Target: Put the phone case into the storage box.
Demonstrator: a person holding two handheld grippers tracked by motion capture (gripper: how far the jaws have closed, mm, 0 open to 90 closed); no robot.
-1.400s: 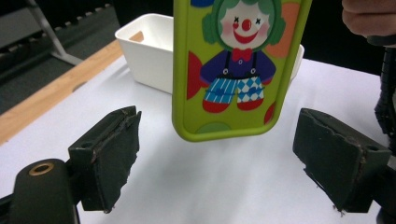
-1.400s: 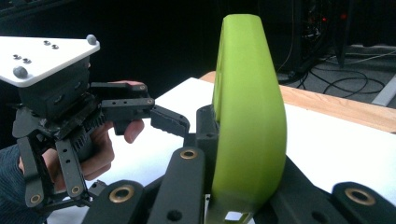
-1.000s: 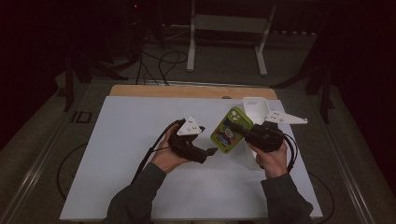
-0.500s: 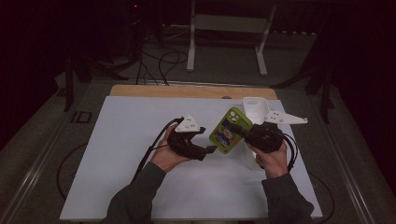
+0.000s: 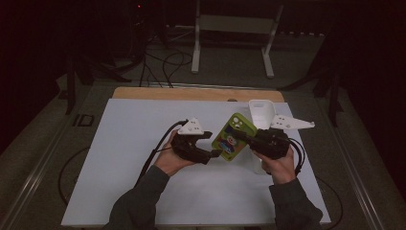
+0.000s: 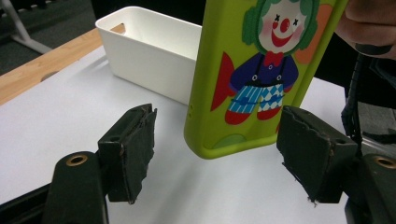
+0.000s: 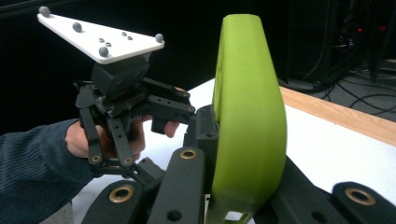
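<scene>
Black tool (image 5: 214,153) with brass-ringed holes, white dotted plate, dark ribbed sleeves.

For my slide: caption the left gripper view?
Left gripper open around the green clown phone case, white bin behind.

The right tool (image 7: 219,186) clamps the green phone case (image 7: 247,121) edge-on.

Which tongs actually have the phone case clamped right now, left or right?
The right tongs: their jaws are shut on the green phone case, edge-on in the right gripper view. The left tongs have just been closing, but their pads stand apart from its lower end.
</scene>
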